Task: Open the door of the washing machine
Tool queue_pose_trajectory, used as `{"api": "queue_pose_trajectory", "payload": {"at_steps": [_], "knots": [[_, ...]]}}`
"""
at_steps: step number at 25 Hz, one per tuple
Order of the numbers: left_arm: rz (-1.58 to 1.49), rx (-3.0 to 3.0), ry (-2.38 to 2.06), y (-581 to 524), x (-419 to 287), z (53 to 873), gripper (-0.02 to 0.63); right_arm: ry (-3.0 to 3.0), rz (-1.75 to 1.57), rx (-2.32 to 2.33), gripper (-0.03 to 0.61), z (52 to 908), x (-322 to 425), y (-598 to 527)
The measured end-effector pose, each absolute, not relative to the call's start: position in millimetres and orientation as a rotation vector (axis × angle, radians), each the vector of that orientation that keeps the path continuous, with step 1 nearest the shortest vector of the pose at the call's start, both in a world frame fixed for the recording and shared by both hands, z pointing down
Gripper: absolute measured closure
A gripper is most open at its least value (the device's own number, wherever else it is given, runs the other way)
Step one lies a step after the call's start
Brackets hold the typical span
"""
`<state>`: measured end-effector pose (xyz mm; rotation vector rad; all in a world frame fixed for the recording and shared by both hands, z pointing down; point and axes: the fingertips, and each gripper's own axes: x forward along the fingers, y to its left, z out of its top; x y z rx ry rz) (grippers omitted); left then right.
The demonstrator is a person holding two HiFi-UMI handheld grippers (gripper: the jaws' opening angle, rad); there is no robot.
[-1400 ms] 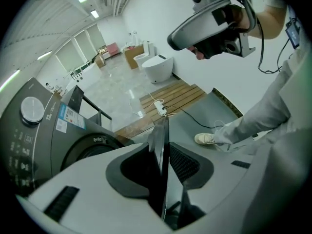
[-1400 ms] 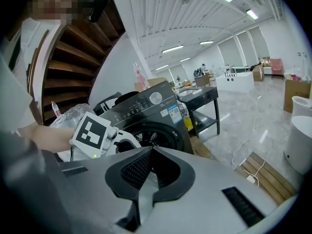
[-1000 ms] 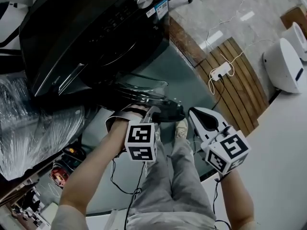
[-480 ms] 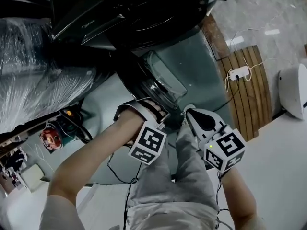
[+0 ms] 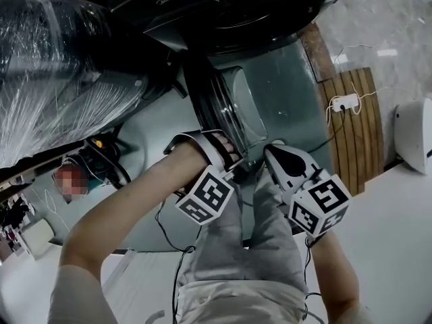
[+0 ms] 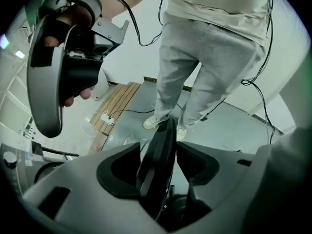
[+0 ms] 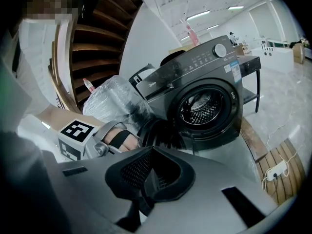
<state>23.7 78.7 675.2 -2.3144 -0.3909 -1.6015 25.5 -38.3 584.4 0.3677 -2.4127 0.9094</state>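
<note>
The black front-loading washing machine [image 7: 204, 101] stands with its drum [image 7: 202, 108] exposed. Its round door [image 5: 226, 113] hangs swung out wide and shows edge-on in the head view. My left gripper [image 5: 234, 166] points steeply down over the door's outer rim [image 6: 158, 160]. That rim runs between its two pads, and the jaws are opening, with a thin gap beside the right-hand pad. My right gripper [image 5: 272, 152] hovers just right of the door's edge with its tips together and nothing between them. It looks towards the machine [image 5: 223, 5].
A large bundle wrapped in clear plastic [image 5: 61, 79] lies left of the machine. A power strip with a white cable [image 5: 345, 102] rests on wooden boards to the right, near a white appliance [image 5: 415, 133]. The person's legs [image 6: 195, 72] stand just behind the door.
The door has swung from a narrow gap to wide open. Both grippers travelled outward with it, the left one rolling on the rim. The left jaws have spread.
</note>
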Motion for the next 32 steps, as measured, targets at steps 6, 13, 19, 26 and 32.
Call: {"api": "queue_pose_trajectory", "payload": {"at_steps": [6,13,19,26,32], "knots": [[-1.604,-2.37,-0.004,85,-22,668,0.241,-2.399,0.9,0.319,0.551,588,-6,-16],[-1.576,-2.378,0.454,110,-64,655,0.212,-2.382,0.858,0.207,0.551,593,-44,6],[-1.573,-2.355,0.54,119,-82,653,0.213,-2.368,0.82,0.12,0.551,592,-68,15],[-1.651,-2.342,0.595,137,-109,650,0.213,-2.36,0.776,0.061,0.551,586,-78,27],[-1.547,-2.613,0.966,145,-143,641,0.214,-2.358,0.743,0.006,0.551,579,-85,39]]}}
